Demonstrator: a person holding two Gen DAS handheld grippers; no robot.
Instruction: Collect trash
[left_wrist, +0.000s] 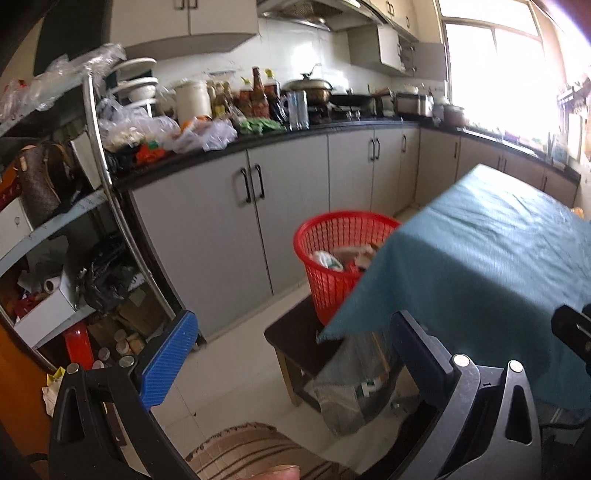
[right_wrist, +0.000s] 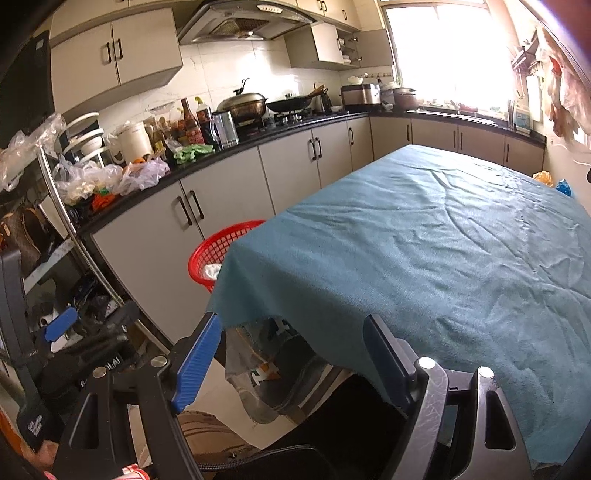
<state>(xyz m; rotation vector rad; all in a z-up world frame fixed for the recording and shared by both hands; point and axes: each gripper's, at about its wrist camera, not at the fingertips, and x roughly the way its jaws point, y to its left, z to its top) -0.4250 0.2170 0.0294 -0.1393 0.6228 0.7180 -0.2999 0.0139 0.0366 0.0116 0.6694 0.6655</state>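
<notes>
Nearest the lens in the left wrist view, the left gripper (left_wrist: 291, 354) stood with its blue-padded fingers (left_wrist: 168, 360) spread wide and nothing between them, held over the pale floor and a striped mat (left_wrist: 240, 450). The right gripper (right_wrist: 295, 365) was likewise spread and empty, poised at the near edge of the table under its teal cloth (right_wrist: 424, 251).

The red basket (left_wrist: 332, 258) sat on a low dark stool (left_wrist: 295, 339) just beside the table's corner, in front of the grey cabinets. It already held several pieces of trash (left_wrist: 343, 258): something white and what looked like cardboard or paper, though blur made them hard to name. From the right wrist view only part of the basket's rim showed behind the cloth.

The tabletop itself looked bare of litter; only two small coloured things, orange and blue, showed just past its far edge, and whether they were trash could not be told. Judged from this, the collecting appeared largely done or near its end. A clear plastic bag with contents hung or lay below the table's near edge (left_wrist: 351, 391); it could not be told whether that counted as remaining work.
</notes>
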